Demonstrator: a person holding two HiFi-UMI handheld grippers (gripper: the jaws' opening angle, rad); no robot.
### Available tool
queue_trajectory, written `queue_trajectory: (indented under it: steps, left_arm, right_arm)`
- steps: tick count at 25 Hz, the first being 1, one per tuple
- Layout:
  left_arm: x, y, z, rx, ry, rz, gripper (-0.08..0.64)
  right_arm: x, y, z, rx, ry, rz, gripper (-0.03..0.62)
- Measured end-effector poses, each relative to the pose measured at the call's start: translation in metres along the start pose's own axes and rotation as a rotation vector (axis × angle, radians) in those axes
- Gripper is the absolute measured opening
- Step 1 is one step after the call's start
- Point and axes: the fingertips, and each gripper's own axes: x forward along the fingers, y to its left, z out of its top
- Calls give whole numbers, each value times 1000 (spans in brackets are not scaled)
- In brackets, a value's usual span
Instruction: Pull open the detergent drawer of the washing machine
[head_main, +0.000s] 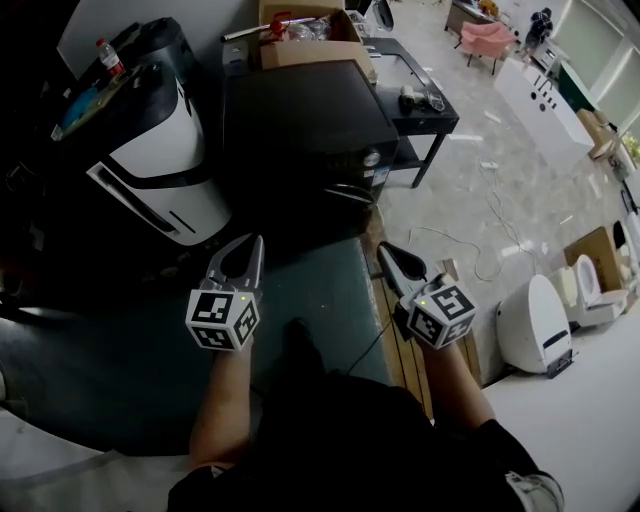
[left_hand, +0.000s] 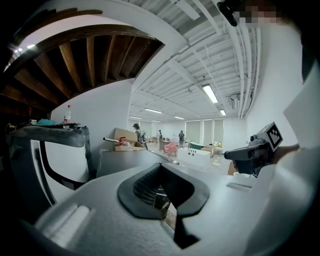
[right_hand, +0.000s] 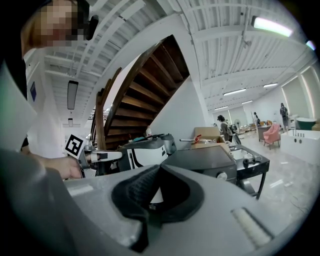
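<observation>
The dark washing machine stands ahead of me, seen from above, with a round dial on its front edge. Its detergent drawer cannot be made out in the dark front. My left gripper hovers short of the machine's near side, jaws shut on nothing. To its right, my right gripper is also shut and empty, below the dial corner. The left gripper view shows the machine's grey top beyond the closed jaws. The right gripper view shows the machine and its dial to the right of the jaws.
A white and black appliance with a bottle on top stands left of the machine. Cardboard boxes sit behind it, a black table to its right. I stand on a green mat beside a wooden pallet.
</observation>
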Motion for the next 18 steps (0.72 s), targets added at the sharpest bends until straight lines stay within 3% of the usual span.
queue_trajectory:
  steps: [7, 13, 18]
  left_arm:
    - [51, 55, -7, -35, 27, 0, 9]
    - [80, 101, -2, 9, 50, 10, 11]
    - [101, 142, -1, 1, 57, 5, 11]
  right_arm:
    - [74, -16, -2, 24, 49, 22, 3]
    - [139, -22, 10, 21, 67, 39, 3]
    - [189, -19, 14, 11, 95, 52, 2]
